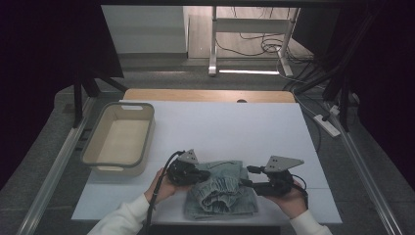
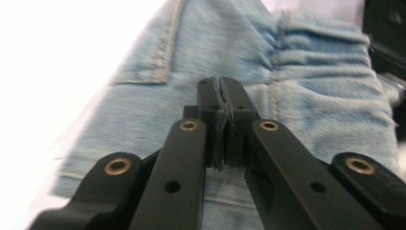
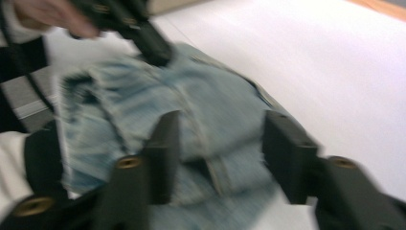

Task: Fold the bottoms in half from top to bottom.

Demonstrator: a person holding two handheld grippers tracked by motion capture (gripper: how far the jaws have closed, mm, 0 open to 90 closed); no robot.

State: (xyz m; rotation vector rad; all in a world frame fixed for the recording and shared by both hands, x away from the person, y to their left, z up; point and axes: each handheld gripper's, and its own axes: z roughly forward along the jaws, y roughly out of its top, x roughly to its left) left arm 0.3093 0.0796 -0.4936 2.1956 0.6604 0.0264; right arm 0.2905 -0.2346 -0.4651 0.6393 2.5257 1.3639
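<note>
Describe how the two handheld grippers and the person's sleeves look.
Both the left gripper and the right gripper are black, each with a grey three-cornered plate on top and a black cable. Their jaw arms carry brass-coloured rivets. The sleeves are white.

Light-blue denim garment [image 1: 222, 192], folded and rumpled, elastic waistband showing; lies flat at the near edge of the white desk [image 1: 244, 127].

One folded light-blue denim garment [image 1: 222, 190], lower centre of the high view; one beige plastic tub [image 1: 119, 138], left of centre; two handheld grippers, left gripper [image 1: 208, 173] and right gripper [image 1: 243, 182], lower centre; one white table [image 1: 235, 127]
</note>
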